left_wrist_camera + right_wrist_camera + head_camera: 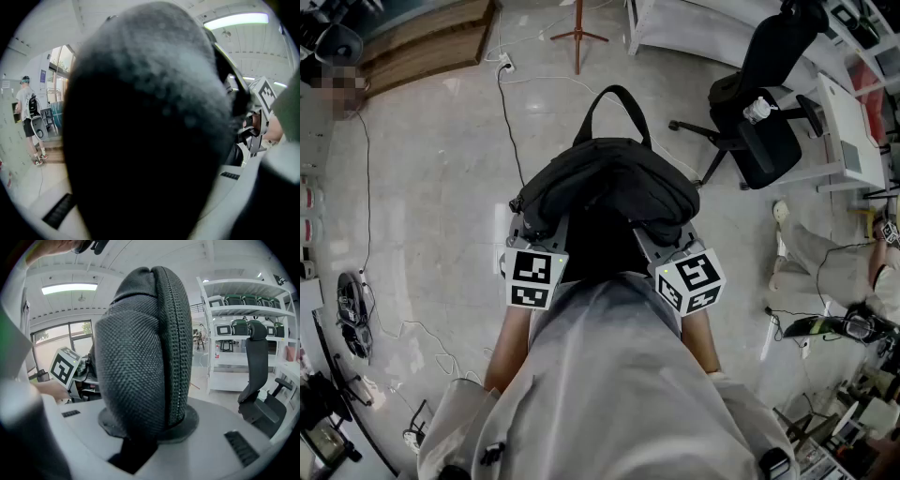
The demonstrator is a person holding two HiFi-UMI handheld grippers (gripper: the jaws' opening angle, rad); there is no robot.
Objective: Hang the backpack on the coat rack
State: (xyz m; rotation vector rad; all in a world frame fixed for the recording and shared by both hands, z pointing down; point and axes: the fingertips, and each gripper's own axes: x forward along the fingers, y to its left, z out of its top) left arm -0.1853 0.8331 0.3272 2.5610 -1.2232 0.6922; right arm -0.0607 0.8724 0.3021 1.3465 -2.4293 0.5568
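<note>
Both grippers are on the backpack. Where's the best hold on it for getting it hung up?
Probably its padded near edges, one each side, approached from the person's side, as the left gripper and right gripper clamp the backpack now. That leaves the arched top loop, standing open at the far end, free for hanging.

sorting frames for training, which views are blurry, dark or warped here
Left gripper view: the backpack fills the frame, out of focus and nearly black low down. Right gripper view: its mesh is sharp, the shelves bow with wide-angle distortion. Head view: evenly lit, sharp, edges curved.
</note>
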